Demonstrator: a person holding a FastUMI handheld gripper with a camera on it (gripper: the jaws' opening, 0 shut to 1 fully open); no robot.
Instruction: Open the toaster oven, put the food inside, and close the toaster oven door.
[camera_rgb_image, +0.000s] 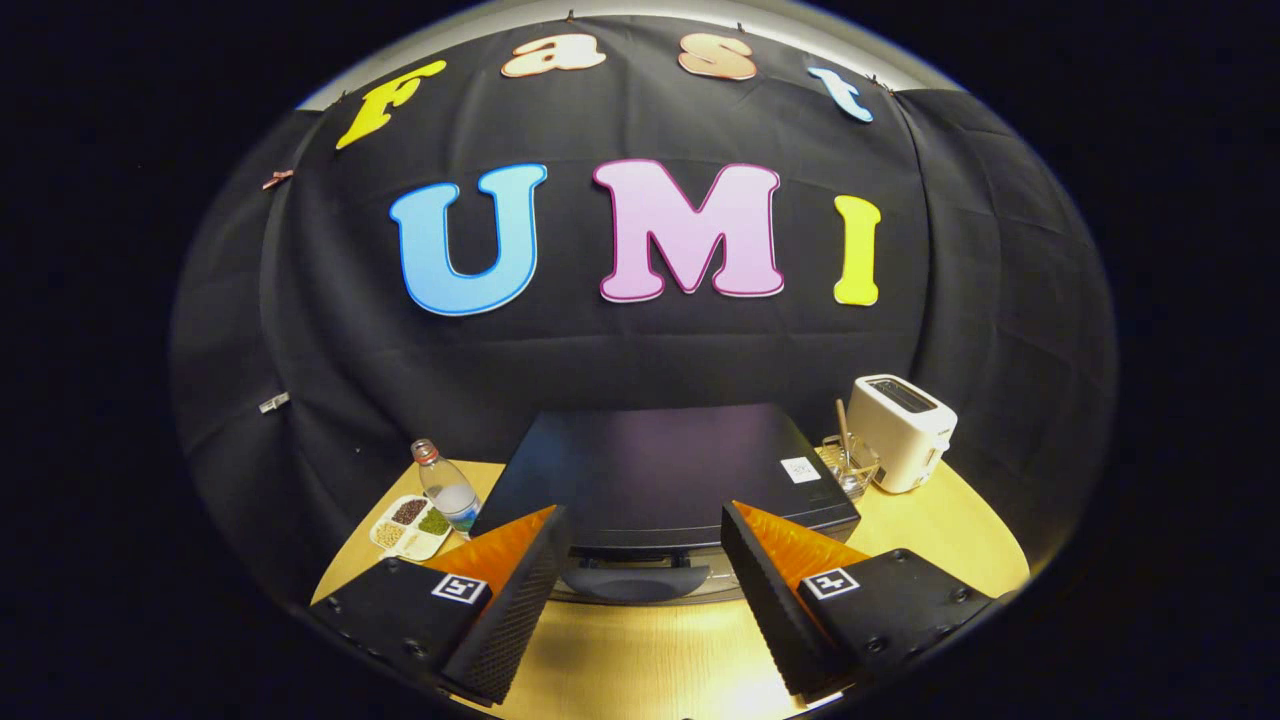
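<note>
The black toaster oven (660, 470) stands on the wooden table just ahead of my fingers, seen from above and in front. Its door is shut, and the dark curved door handle (635, 580) lies in the gap between my two fingertips, slightly beyond them. My gripper (640, 555) is open, with nothing between the fingers, and hovers above the table in front of the oven door. The food is hard to make out; a small divided dish (410, 525) with dark, green and pale contents sits left of the oven.
A clear plastic bottle (447, 488) stands beside the divided dish, left of the oven. Right of the oven are a glass holder with a stick (848, 462) and a white pop-up toaster (903, 430). Bare wooden table (660, 660) lies under my fingers.
</note>
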